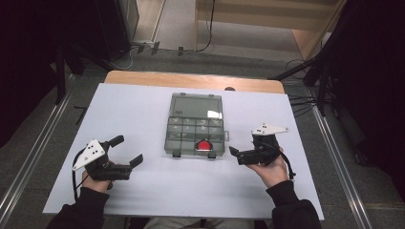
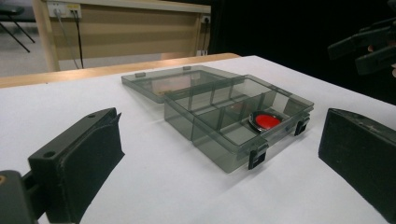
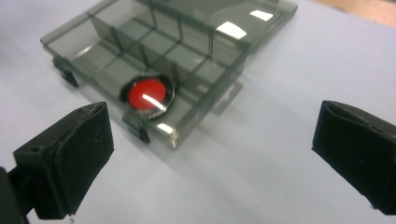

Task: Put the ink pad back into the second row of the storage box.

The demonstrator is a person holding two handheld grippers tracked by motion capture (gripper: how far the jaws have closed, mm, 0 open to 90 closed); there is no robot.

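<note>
The open box (image 1: pixel 196 125) with its lid (image 1: pixel 196 106) laid flat on the far side stands mid-table as the one obstacle, while the bare sheet (image 1: pixel 143 186) lies open left, right and near, where both grippers sit apart from it.

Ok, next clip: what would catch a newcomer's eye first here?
The red round object stands out, sitting in a front compartment of the smoky clear organizer box, whose lid lies open and flat toward the table's far side. The box sits mid-table on a pale sheet. Flanking it, the left gripper and right gripper are each held in a hand, open, pointing toward the box and touching nothing.
</note>
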